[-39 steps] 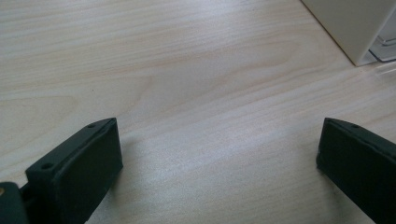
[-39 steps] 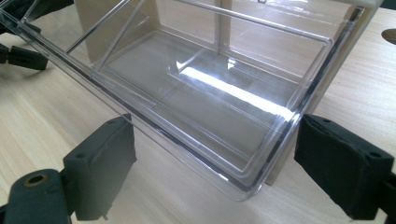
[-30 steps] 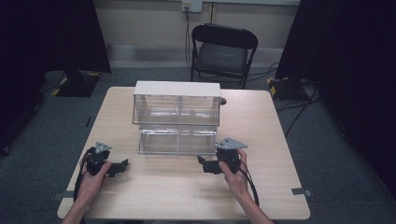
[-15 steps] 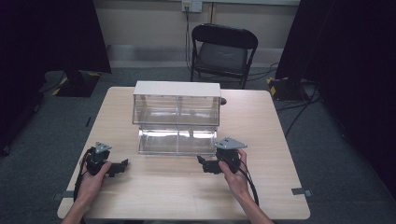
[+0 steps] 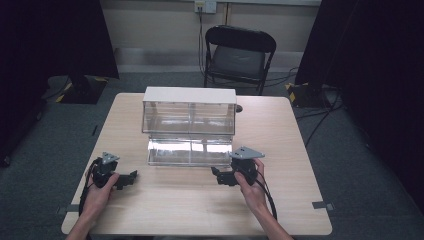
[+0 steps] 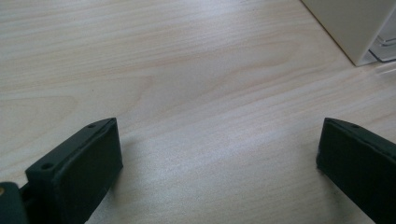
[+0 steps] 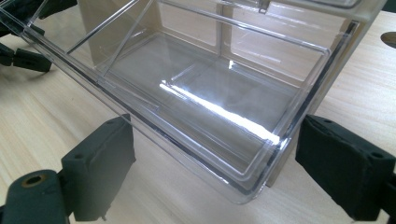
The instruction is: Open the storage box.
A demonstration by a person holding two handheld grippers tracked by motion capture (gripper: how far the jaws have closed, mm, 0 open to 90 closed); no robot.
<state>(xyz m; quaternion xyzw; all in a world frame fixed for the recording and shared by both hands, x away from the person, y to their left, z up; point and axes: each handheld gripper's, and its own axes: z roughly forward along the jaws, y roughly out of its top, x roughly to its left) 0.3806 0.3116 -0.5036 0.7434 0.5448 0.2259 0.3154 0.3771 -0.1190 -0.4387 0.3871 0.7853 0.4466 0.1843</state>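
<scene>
Facing the bare pulled-out clear drawer (image 7: 205, 107), both claws gape, holding nothing.

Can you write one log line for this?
left gripper: open, empty | right gripper: open, near clear plastic pulled-out drawer | drawer: empty

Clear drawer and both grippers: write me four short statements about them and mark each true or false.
1. The clear drawer is pulled out of the cabinet. True.
2. The drawer holds several small parts. False: it looks empty in the right gripper view.
3. The right gripper is clamped on the drawer's front. False: its jaws stand open, short of the drawer.
4. The left gripper is open over bare table. True.
</scene>
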